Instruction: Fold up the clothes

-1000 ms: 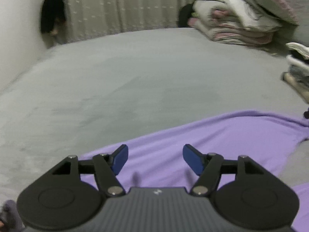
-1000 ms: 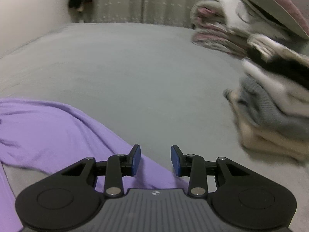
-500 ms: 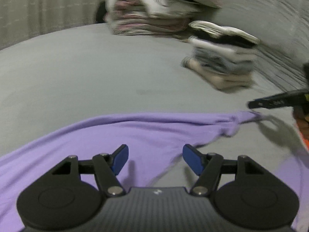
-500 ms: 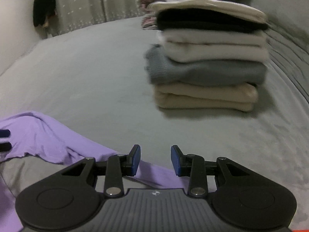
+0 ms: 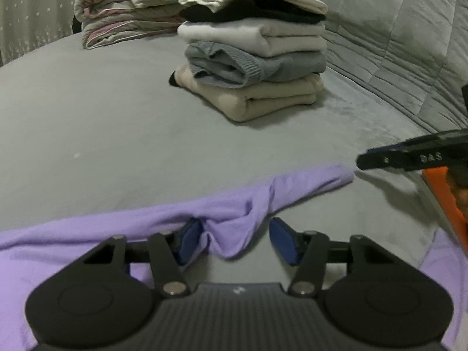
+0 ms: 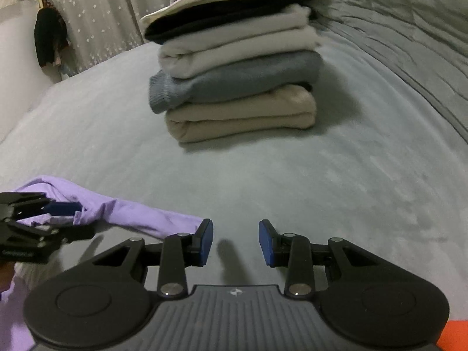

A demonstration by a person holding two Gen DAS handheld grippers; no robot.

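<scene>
A purple garment lies spread on the grey bed; its sleeve end points right. My left gripper is low over it with its jaws closing. A raised fold of purple cloth stands between them, against the left pad and apart from the right one. My right gripper is open over bare sheet with nothing between its fingers, the sleeve just beside its left finger. Its tip shows at the right in the left wrist view.
A stack of folded clothes stands on the bed ahead of both grippers. Behind it lies a pile of bedding. A quilted grey cover rises on the right. A curtain and a dark hanging item are at the far left.
Both views swung right until the folded stack came ahead. The left jaws narrowed and a fold of purple cloth now stands between them. The right jaws kept their gap.
</scene>
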